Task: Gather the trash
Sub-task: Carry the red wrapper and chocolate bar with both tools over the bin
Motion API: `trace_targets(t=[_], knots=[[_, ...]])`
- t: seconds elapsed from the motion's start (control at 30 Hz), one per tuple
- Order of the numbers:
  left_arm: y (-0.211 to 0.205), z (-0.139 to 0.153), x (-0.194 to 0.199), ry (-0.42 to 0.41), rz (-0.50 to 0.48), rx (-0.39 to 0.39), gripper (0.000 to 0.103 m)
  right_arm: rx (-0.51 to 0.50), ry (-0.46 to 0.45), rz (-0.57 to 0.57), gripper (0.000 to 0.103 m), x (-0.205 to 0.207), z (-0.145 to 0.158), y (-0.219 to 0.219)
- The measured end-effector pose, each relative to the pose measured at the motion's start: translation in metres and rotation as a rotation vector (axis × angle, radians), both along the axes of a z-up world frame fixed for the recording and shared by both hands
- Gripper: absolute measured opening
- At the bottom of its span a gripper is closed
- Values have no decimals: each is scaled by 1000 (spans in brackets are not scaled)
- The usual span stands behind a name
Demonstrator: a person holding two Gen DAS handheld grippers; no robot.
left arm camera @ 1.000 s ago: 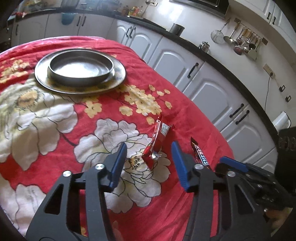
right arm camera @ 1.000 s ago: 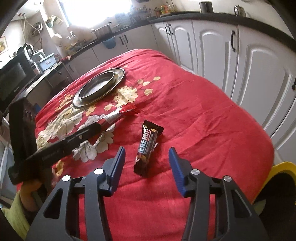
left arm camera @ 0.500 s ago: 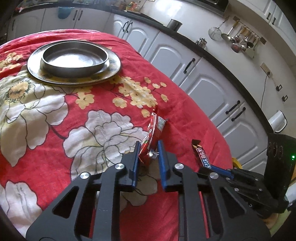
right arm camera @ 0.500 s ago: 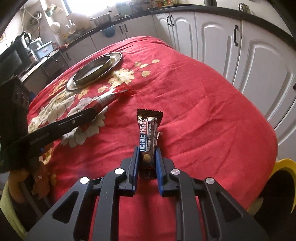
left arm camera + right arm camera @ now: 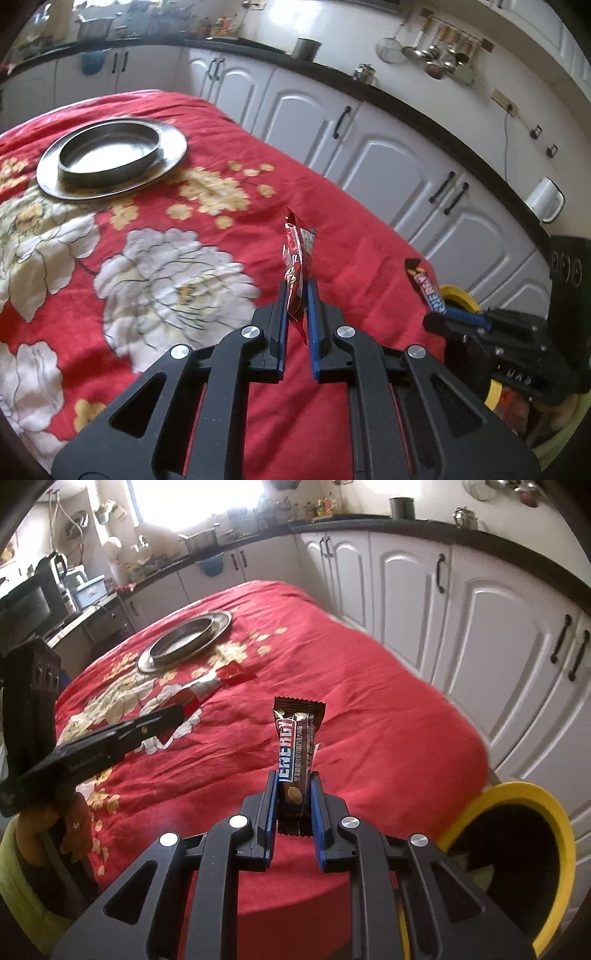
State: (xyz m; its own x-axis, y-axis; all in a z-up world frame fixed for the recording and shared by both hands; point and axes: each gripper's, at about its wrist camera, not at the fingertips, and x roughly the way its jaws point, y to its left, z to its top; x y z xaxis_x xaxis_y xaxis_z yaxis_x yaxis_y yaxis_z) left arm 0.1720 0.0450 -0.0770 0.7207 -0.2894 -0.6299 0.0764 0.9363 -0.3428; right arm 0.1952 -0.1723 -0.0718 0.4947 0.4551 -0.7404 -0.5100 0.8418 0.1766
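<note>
Nearest me, my left tool (image 5: 296, 295) is clamped on a red snack wrapper (image 5: 295, 258), which stands upright above the red floral tablecloth (image 5: 155, 258). My right tool (image 5: 293, 786) is pinched on a brown energy-bar wrapper (image 5: 295, 746), also raised clear of the tablecloth. Just right of the right tool I see a yellow-rimmed bin (image 5: 517, 830) beside the worktop. Farther back on the tablecloth sits a steel plate (image 5: 110, 162) carrying a shallow steel bowl (image 5: 110, 151).
</note>
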Motion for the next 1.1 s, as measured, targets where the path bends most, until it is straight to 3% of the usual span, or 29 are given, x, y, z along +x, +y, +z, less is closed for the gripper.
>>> trace_targets(t=[0.43, 1.1], knots=[[-57, 23, -13, -53, -135, 44, 5, 39, -51, -147, 16, -16, 25, -76], [-125, 29, -29, -83, -293, 104, 5, 79, -88, -307, 16, -39, 38, -151]])
